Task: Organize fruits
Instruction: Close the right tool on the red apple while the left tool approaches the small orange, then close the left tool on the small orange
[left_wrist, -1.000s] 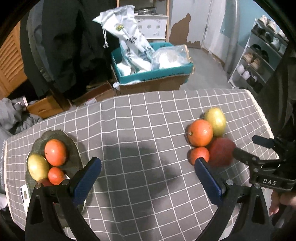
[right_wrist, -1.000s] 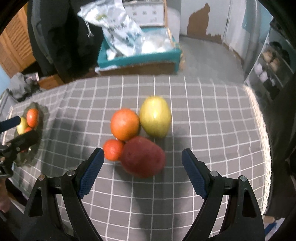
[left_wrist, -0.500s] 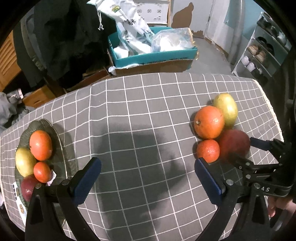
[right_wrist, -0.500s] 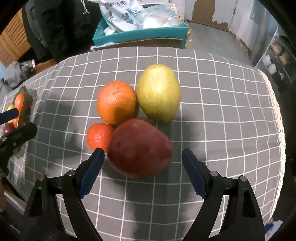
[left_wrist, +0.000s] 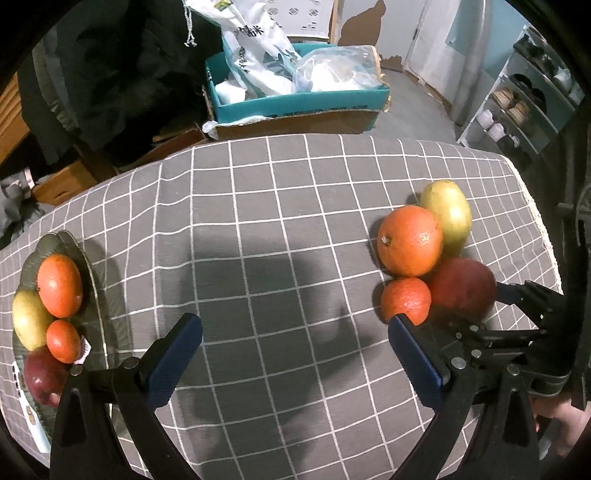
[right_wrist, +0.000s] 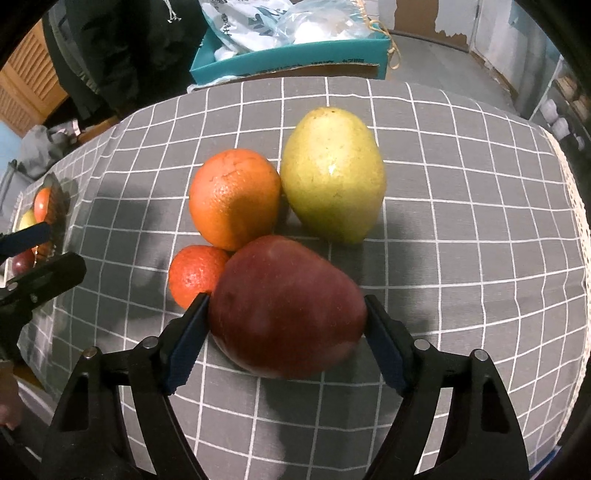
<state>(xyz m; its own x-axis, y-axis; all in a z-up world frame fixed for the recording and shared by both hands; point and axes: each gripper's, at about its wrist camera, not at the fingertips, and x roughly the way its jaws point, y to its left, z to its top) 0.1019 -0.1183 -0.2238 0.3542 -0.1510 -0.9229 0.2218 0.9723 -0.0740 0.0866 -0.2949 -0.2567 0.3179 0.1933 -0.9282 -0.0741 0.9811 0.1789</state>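
Observation:
Four fruits lie bunched on the grey checked cloth (right_wrist: 461, 229): a red mango (right_wrist: 288, 310), a large orange (right_wrist: 234, 197), a yellow-green mango (right_wrist: 332, 173) and a small tangerine (right_wrist: 195, 275). My right gripper (right_wrist: 284, 314) straddles the red mango, its jaws closing, both blue pads against the mango's sides. The mango rests on the cloth. My left gripper (left_wrist: 291, 343) stands open over bare cloth, nothing between its fingers. At the far left a dark glass plate (left_wrist: 70, 243) holds an orange (left_wrist: 59, 284), a yellow-green fruit (left_wrist: 27, 317), a small tangerine (left_wrist: 62, 339) and a red fruit (left_wrist: 40, 380).
Beyond the table's far edge sits a teal box (left_wrist: 295, 96) stuffed with plastic bags. A shoe rack (left_wrist: 524, 103) stands at the right. The cloth's lace hem (right_wrist: 576, 206) marks the right edge. A hand (left_wrist: 554, 428) grips the right tool.
Both grippers have sunk toward the table. The right jaws came down around the red mango and narrowed until the pads meet its sides. The left jaws stayed wide.

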